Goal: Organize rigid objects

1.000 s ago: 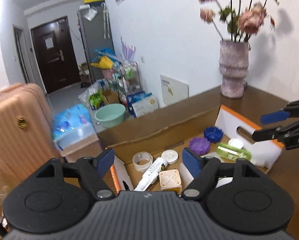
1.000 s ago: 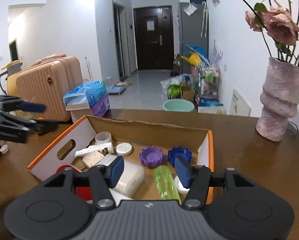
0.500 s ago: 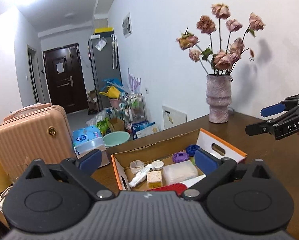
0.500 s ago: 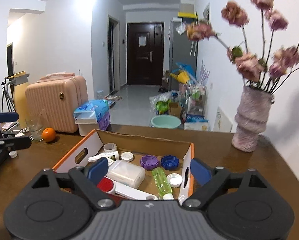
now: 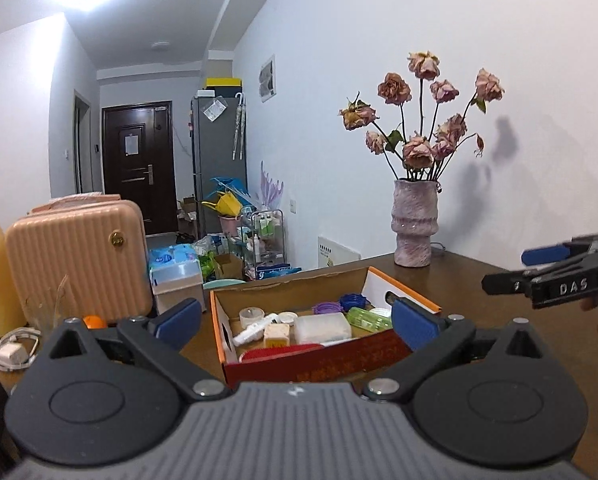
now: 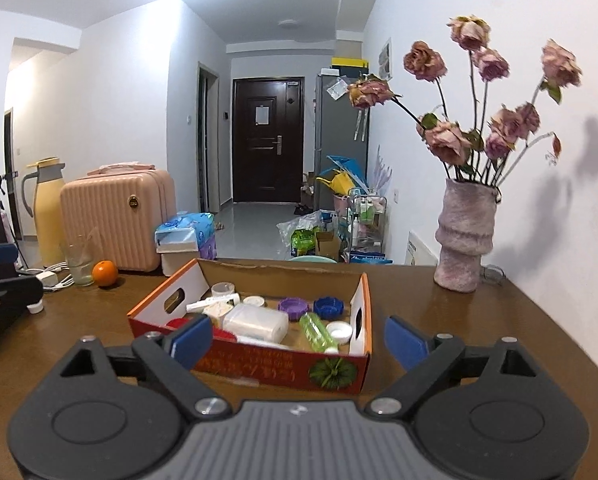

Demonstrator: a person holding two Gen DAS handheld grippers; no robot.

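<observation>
Box (image 6: 255, 364) sits dead ahead of R gripper (image 6: 299, 340), L gripper (image 5: 295, 326) off to its side; both jaws just opened wide, nothing betw them

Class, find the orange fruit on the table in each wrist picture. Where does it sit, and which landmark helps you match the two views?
Left wrist view: the orange peeks out at lower left, partly hidden behind the left tongs' arm, below the pink suitcase.
Right wrist view: it sits in full view at left, beside a drinking glass.
Shared landmark: the pink suitcase, just behind the orange in both.
</observation>
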